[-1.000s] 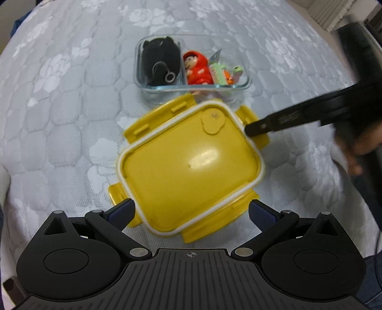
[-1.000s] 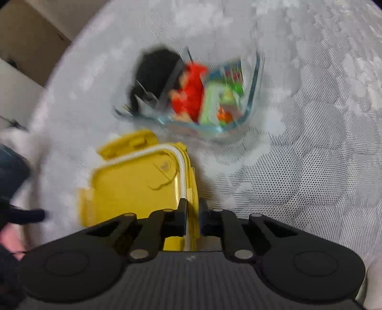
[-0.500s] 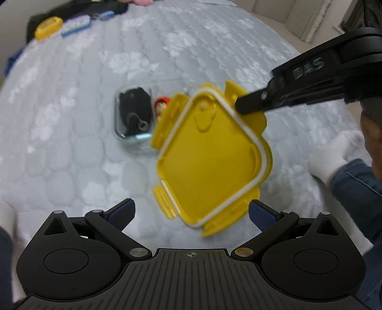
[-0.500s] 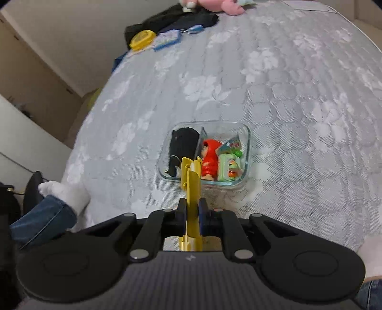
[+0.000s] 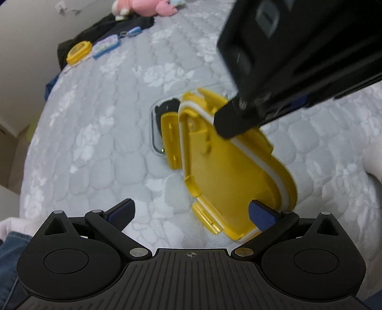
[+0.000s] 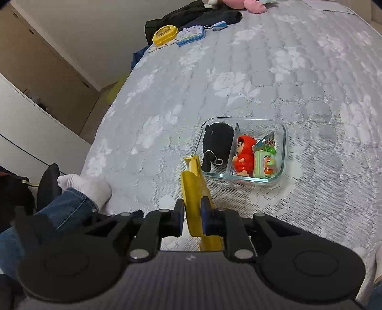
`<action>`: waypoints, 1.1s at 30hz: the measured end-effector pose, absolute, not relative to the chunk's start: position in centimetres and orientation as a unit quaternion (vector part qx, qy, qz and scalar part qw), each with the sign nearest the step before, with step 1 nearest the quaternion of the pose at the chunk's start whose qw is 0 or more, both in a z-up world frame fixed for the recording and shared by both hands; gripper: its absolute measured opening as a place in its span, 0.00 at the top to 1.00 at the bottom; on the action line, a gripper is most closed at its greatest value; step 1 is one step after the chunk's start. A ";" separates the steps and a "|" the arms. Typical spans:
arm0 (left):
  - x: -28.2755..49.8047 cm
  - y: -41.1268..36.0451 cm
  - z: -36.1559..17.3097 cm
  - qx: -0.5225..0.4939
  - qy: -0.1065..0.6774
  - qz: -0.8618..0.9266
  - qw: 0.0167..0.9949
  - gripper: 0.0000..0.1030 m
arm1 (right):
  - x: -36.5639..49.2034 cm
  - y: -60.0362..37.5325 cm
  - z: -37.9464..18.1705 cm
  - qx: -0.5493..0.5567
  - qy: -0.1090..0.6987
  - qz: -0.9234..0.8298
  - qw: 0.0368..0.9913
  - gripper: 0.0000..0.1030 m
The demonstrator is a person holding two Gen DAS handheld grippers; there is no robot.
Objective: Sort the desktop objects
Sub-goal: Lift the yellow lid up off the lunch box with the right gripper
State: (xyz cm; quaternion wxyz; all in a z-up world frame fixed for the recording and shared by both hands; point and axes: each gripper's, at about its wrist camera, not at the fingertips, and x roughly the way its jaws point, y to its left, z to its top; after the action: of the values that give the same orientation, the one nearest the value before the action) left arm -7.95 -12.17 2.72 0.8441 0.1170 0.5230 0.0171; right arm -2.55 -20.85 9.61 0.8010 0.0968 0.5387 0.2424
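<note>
My right gripper is shut on the edge of the yellow lid and holds it upright, edge-on, above the bed. In the left wrist view the yellow lid hangs tilted from the right gripper, in front of the glass container. The glass container sits on the bed and holds a black plush in its left compartment, and a red figure and a green toy in its right. My left gripper is open and empty, just below the lid.
The grey quilted bed stretches far back. A small yellow box, a blue pouch, dark clothes and a pink plush lie at its far end. A white-socked foot rests at the left edge.
The right gripper has raised the yellow lid off the bed and turned it more upright. Both cameras have moved higher and back from the container.
</note>
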 end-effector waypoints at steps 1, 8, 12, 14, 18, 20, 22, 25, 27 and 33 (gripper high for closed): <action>-7.8 -12.2 2.5 0.123 0.522 0.024 0.844 0.00 | -2.5 -21.0 9.5 0.102 0.539 0.240 0.801 0.85; -7.5 -12.0 2.1 0.122 0.512 0.030 0.850 0.00 | -1.8 -22.4 8.7 0.172 0.549 0.226 0.786 0.81; -7.7 -10.4 1.7 0.092 0.513 0.028 0.853 0.00 | -1.8 -22.3 8.6 0.184 0.553 0.235 0.778 0.79; -7.7 -9.6 1.7 0.067 0.519 0.025 0.852 0.00 | -1.9 -22.2 8.5 0.191 0.554 0.236 0.776 0.79; -8.0 -9.0 2.4 0.061 0.519 0.024 0.852 0.00 | -1.8 -21.7 8.7 0.199 0.553 0.236 0.774 0.79; -8.3 -8.5 3.0 0.056 0.525 0.030 0.849 0.00 | -1.7 -21.3 8.7 0.202 0.557 0.238 0.770 0.79; -8.8 -8.1 3.6 0.053 0.529 0.038 0.846 0.00 | -1.8 -20.6 8.8 0.200 0.561 0.241 0.766 0.79; -9.6 -8.5 4.1 0.071 0.529 0.043 0.845 0.00 | -1.9 -19.4 8.9 0.199 0.565 0.251 0.760 0.78; -9.5 -9.1 3.9 0.103 0.521 0.043 0.846 0.00 | -2.0 -18.7 8.9 0.198 0.570 0.255 0.756 0.77; -8.7 -9.8 2.5 0.150 0.514 0.072 0.842 0.00 | -2.6 -18.0 8.8 0.194 0.569 0.246 0.760 0.73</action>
State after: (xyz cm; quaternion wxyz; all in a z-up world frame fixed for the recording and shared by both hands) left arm -8.66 -9.85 2.51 0.8418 0.1497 0.5135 0.0718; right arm -2.58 -17.95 8.78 0.7600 0.1942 0.5693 0.2460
